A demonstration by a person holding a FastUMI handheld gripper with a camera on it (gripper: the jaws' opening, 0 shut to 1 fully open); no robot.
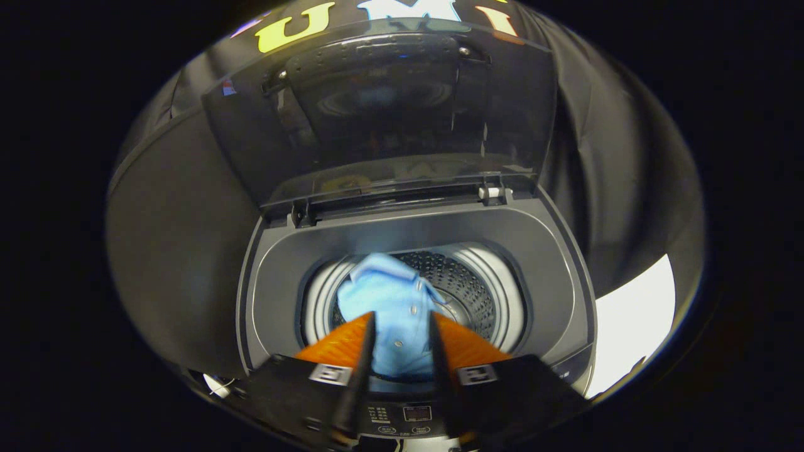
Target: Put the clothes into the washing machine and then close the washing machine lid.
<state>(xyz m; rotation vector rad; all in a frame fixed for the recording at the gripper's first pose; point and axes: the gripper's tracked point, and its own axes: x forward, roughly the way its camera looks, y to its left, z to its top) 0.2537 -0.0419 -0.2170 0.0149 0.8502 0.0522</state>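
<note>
Jaws (402, 320) pinch shirt (386, 301) above open drum (483, 295), lid (389, 119) upright.

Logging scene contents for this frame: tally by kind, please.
Washing machine: 1
Lid, standing open: 1
Light blue shirt, hanging over the drum opening: 1
Gripper, fingers either side of the shirt; grip cannot be confirmed: 1
Total: 4

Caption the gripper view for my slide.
Claw shut on light blue buttoned shirt above the grey top-loading washing machine's perforated drum, dark translucent lid raised.
</note>
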